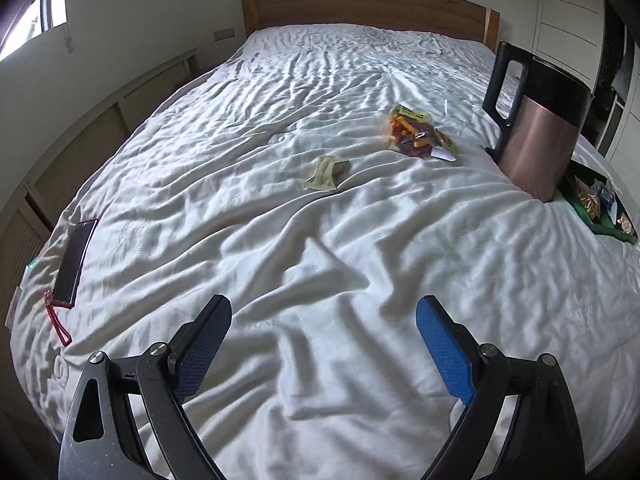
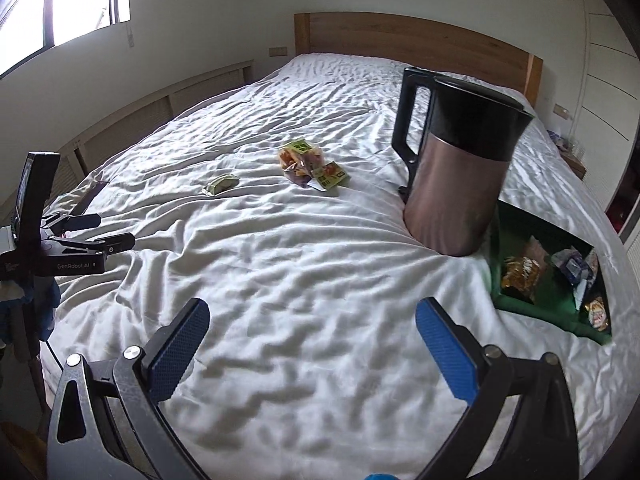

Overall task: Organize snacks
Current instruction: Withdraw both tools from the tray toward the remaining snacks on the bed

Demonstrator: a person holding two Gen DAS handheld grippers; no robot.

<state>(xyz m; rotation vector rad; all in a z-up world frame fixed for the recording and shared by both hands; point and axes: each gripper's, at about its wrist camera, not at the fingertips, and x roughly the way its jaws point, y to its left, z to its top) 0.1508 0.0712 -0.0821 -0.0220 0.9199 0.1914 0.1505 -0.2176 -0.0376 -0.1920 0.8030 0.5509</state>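
A clear bag of orange and dark snacks (image 1: 420,136) (image 2: 310,170) lies mid-bed on the white sheet (image 1: 280,220). A small pale-green packet (image 1: 325,174) (image 2: 220,185) lies to its left. A green tray (image 2: 528,304) (image 1: 600,210) at the right holds several wrapped snacks. My left gripper (image 1: 324,320) hovers open over the near sheet, nothing between its blue pads. My right gripper (image 2: 312,320) is likewise open and empty, well short of the snacks. In the right wrist view the left gripper (image 2: 92,232) shows at the left edge.
A copper-coloured kettle (image 2: 452,176) (image 1: 536,136) with a black handle stands beside the tray. A dark phone (image 1: 74,264) with a red strap lies at the bed's left edge. A wooden headboard (image 1: 360,4) closes the far end; a low radiator cover runs along the left wall.
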